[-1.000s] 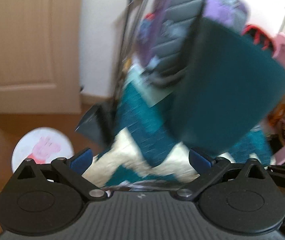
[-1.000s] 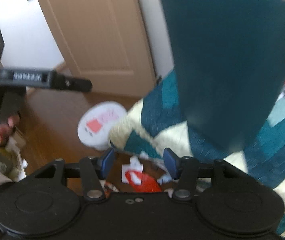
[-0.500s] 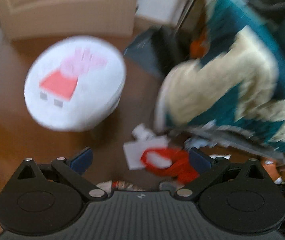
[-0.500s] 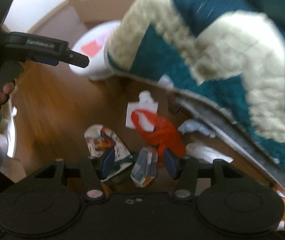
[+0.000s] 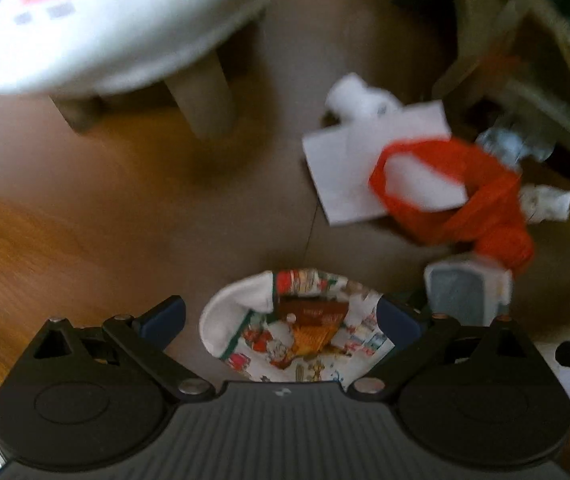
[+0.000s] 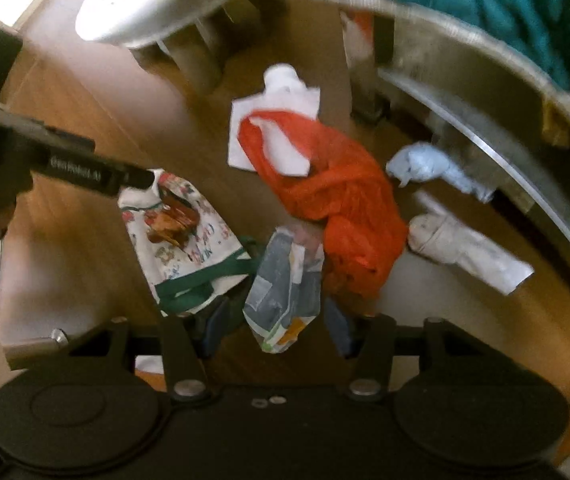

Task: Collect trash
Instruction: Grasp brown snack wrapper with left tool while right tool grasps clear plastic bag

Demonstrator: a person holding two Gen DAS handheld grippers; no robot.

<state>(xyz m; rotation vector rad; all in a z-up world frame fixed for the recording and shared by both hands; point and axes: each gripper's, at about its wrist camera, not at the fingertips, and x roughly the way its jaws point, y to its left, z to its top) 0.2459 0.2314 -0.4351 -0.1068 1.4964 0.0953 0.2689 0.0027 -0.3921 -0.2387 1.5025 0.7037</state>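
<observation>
Trash lies on the wooden floor beside the bed. A printed white bag with green handles (image 5: 297, 332) (image 6: 181, 232) sits between the fingers of my open left gripper (image 5: 281, 320). A crumpled grey-blue wrapper (image 6: 285, 288) (image 5: 461, 292) lies between the fingers of my open right gripper (image 6: 277, 328). Neither is gripped. An orange plastic bag (image 6: 333, 200) (image 5: 477, 200) lies over a white paper sheet (image 6: 277, 120) (image 5: 349, 168). Crumpled white tissues (image 6: 461, 248) and a pale blue one (image 6: 429, 168) lie to the right. The left gripper's arm (image 6: 69, 164) shows in the right wrist view.
A white round stool (image 5: 117, 24) (image 6: 133, 12) with wooden legs stands at the upper left. The bed frame (image 6: 505, 148) with a teal and cream blanket (image 6: 505, 4) overhangs the right side.
Both grippers have swung down from the door and bed toward the floor and moved closer to the trash. The printed bag and the wrapper now lie between their fingers.
</observation>
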